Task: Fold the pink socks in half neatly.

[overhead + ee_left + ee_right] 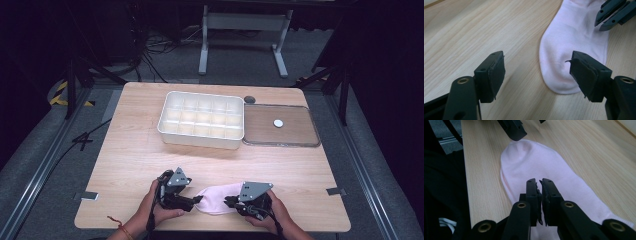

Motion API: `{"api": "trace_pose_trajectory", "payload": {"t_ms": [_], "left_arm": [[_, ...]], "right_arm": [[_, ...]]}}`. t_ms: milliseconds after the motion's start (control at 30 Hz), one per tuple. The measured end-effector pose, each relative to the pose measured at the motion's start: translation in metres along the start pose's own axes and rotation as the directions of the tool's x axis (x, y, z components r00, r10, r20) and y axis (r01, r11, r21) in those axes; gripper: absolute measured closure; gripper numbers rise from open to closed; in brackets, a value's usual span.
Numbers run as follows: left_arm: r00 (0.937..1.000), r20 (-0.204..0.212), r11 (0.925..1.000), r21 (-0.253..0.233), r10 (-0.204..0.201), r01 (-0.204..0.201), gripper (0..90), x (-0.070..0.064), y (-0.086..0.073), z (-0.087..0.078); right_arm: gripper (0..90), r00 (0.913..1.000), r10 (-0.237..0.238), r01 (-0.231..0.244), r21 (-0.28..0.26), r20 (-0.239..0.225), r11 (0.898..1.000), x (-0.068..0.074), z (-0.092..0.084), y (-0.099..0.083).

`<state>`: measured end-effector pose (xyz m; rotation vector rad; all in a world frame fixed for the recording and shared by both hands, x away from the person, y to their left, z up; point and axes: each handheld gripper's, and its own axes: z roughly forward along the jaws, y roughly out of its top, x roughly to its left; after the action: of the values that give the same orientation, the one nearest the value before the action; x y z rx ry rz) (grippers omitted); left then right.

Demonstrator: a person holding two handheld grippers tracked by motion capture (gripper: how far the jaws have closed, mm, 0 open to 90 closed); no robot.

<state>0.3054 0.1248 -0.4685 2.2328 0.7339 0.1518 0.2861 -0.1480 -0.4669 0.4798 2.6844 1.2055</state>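
Note:
A pale pink sock point(217, 199) lies flat on the wooden table near its front edge, between the two hand-held grippers. My left gripper point(537, 70) is open, its jaws straddling the rounded toe of the sock point(574, 45) without pressing on it. My right gripper point(539, 182) comes in from the sock's other end with its jaws together, tips low over the sock point(544, 162). Whether fabric is pinched between them I cannot see. In the high view the left gripper point(197, 201) and right gripper point(227, 201) point toward each other across the sock.
A white box point(200, 137) divided into several compartments stands at the table's middle back. Beside it on the right lies a flat clear lid point(280, 144) with a small white disc point(278, 122) on it. A dark round cap point(249, 99) sits behind them.

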Motion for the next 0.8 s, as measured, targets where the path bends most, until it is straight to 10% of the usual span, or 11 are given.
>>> {"api": "trace_pose_trajectory", "payload": {"t_ms": [800], "left_arm": [[0.9954,-0.025,0.9922,0.086,0.092,-0.09,21.4,-0.015,0.008,0.022]], "right_arm": [[85.5,1.0,-0.001,0.001,0.018,0.001,1.0,0.005,0.006,-0.009]]}}
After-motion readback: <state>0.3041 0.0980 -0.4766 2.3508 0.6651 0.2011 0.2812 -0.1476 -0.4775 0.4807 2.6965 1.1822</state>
